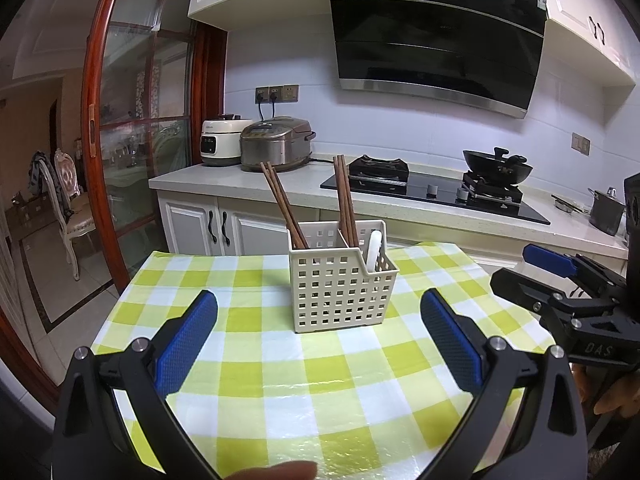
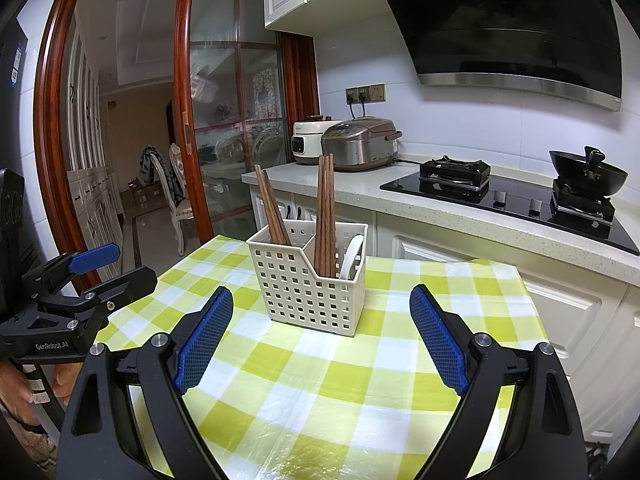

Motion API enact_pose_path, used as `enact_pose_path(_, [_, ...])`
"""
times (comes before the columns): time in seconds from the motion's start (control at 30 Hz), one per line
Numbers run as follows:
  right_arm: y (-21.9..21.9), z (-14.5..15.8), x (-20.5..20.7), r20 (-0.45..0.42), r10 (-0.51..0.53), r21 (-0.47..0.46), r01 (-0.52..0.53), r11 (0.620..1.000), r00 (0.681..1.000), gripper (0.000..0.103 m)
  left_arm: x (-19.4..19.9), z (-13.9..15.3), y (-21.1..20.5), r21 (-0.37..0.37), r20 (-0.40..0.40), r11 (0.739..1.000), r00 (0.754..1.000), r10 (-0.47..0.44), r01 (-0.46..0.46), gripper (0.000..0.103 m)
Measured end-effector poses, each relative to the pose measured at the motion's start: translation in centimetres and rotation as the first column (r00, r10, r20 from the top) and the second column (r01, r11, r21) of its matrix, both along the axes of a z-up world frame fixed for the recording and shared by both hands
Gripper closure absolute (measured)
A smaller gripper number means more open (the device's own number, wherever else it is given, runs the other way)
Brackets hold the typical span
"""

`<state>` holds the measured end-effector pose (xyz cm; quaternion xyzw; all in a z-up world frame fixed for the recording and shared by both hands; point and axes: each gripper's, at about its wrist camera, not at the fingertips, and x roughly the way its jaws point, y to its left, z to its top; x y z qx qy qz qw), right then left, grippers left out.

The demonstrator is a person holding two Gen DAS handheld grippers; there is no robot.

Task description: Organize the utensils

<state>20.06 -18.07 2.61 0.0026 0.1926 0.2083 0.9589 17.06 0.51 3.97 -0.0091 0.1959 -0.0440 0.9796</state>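
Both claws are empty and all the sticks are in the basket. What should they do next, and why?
Probably nothing more than easing back. The brown wooden chopsticks and the white spoon already stand in the cream plastic slotted basket, no utensil lies on the green-and-white checked tablecloth, and the left claw and right claw are open and empty.

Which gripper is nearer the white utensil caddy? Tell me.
Neither clearly. The left gripper and right gripper both hover open in front of the white utensil caddy, apart from it, at similar distances.
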Motion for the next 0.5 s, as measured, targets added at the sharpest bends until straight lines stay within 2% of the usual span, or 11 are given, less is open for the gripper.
enact_pose_path(0.5, [-0.02,-0.10,0.00,-0.001,0.000,0.001,0.000,1.000,1.000,0.018,-0.21,-0.15,-0.24,0.003,0.018,1.000,1.000,0.001,-0.001,0.005])
